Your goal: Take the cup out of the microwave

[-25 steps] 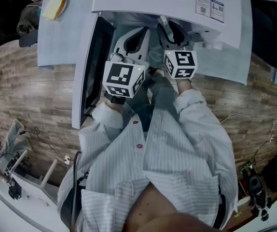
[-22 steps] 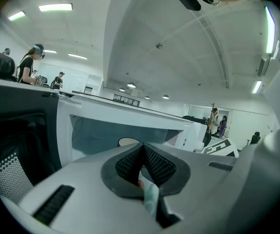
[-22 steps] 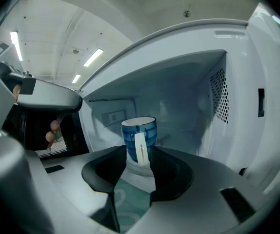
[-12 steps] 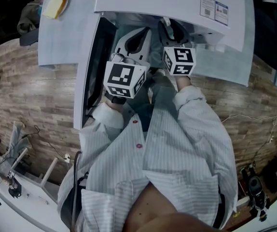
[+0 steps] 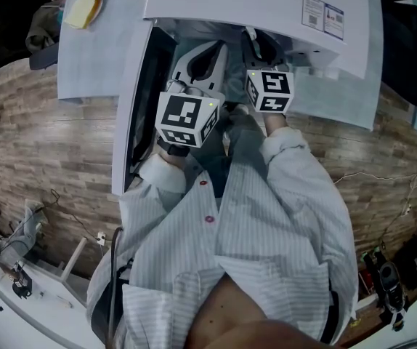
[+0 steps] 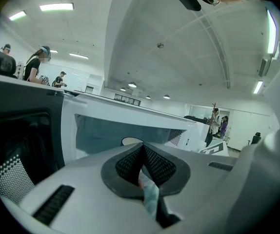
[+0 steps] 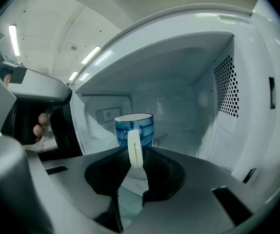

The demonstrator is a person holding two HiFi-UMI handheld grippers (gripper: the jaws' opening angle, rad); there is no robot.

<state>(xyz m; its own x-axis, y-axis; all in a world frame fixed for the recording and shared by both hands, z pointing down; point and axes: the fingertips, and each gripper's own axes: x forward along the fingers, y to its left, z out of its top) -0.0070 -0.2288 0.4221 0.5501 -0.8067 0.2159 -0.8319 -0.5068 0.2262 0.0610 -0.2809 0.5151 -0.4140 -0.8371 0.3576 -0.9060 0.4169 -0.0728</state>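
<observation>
- Since a second ago, your right gripper (image 7: pixel 134 155) has edged a little toward the top of the head view, and its marker cube (image 5: pixel 269 91) with it. Your left gripper (image 6: pixel 142 152) has barely shifted.
- Your right gripper's jaws are pinched on the white handle (image 7: pixel 134 147) of the cup (image 7: pixel 134 126), one pad on each side of it.
- That cup is blue with a pale rim. It stands upright on the floor of the microwave (image 5: pixel 252 6), at the centre of the right gripper view, with its handle turned toward you.
- At the right of that view you can see the cavity's perforated side wall (image 7: pixel 225 87), well apart from the cup.
- Your left gripper's jaws are closed, pads meeting at the tips. A thin pale strip shows low in the gap behind them, too unclear to name.
- In the left gripper view the dark open door (image 6: pixel 18 140) fills the left of the frame. In the head view it hangs open at the centre left.
- Your left gripper's marker cube (image 5: pixel 187 118) sits just beside the right one, near the centre of the head view, in front of the opening.
- At the upper left of the head view, a yellow block (image 5: pixel 83 7) rests on the white table (image 5: pixel 92 57).
</observation>
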